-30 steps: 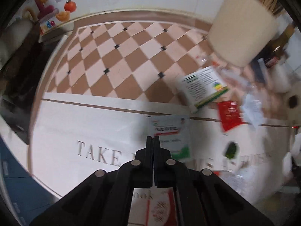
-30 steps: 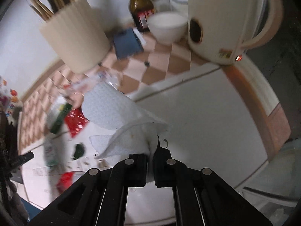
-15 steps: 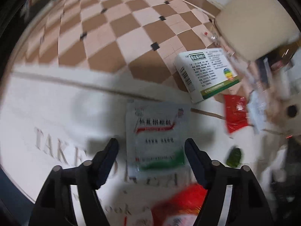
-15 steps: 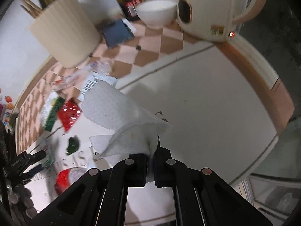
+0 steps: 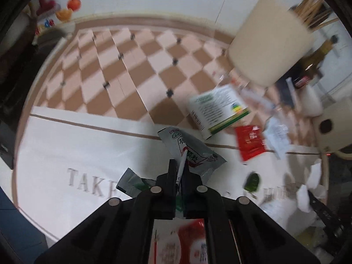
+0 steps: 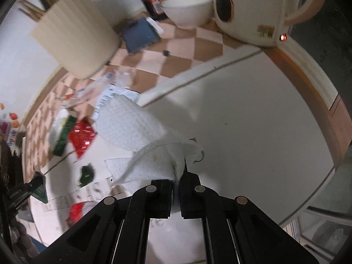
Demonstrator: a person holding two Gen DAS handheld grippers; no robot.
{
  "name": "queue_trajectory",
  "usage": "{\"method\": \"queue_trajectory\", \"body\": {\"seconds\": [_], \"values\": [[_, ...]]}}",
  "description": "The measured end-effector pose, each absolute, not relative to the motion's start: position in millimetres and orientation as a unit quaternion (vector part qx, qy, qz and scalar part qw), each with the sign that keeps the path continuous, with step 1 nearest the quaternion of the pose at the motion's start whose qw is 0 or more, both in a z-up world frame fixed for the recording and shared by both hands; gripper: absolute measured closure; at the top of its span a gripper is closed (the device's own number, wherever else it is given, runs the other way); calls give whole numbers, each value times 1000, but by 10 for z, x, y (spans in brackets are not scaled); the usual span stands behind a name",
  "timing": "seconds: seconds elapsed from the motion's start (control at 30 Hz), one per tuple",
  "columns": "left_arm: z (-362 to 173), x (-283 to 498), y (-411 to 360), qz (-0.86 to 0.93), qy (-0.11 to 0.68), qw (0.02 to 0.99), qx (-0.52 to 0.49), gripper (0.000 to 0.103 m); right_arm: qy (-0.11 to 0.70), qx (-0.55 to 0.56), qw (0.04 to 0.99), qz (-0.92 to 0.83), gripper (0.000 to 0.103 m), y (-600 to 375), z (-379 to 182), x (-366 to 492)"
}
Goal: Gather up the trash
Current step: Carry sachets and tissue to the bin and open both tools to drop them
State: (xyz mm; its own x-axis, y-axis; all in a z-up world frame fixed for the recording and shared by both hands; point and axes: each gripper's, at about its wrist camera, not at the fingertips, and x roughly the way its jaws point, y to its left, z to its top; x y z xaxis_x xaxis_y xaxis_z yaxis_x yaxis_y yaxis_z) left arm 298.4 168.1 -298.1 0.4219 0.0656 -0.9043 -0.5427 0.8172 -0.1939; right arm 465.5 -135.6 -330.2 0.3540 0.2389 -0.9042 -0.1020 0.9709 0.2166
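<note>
The beige utensil holder [image 5: 270, 41] stands at the mat's back; just in front of it lie a white-green box [image 5: 217, 112] and red packet [image 5: 249, 142]. Nearer the camera, the left gripper [image 5: 179, 171] is clamped on a silver sachet [image 5: 191, 151], crumpled and lifted. The right gripper [image 6: 176, 178] pinches a white paper towel [image 6: 136, 129].

Silver sachet [image 5: 193, 151]: crumpled, pinched in left gripper [image 5: 179, 171], sticking up ahead.
Paper towel [image 6: 140, 132]: white, pinched in right gripper [image 6: 176, 176], draping left.
</note>
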Motion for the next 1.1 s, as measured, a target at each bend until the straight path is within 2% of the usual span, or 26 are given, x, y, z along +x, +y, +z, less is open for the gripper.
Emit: {"method": "queue_trajectory", "body": {"seconds": [0.17,0.3,0.43,0.57,0.67,0.8,0.97,1.1], "values": [[-2416,2594,1514,186,462,841,-209,102,538,64,830,134,98,-1336,-2986,4316],[-2253,2124,1311,179,457,853,-176,102,518,66,838,155,98,-1355,-2692,3737],[-2226,1622,966,160,465,862,-126,102,511,76,841,162,98,-1419,-2518,3036],[-2477,1170,601,125,491,858,-83,102,519,82,837,152,98,-1554,-2609,2306],[-2933,974,346,98,534,836,-79,102,546,87,821,142,98,-1666,-2884,1913],[-3665,792,124,72,590,798,-97,102,603,82,784,124,98,-1827,-3570,1524],[-5150,739,183,71,670,717,-178,102,664,74,735,115,98,-1971,-4876,1302],[-6489,753,335,86,703,663,-243,101,712,77,688,121,98,-1961,-6389,1237]]}}
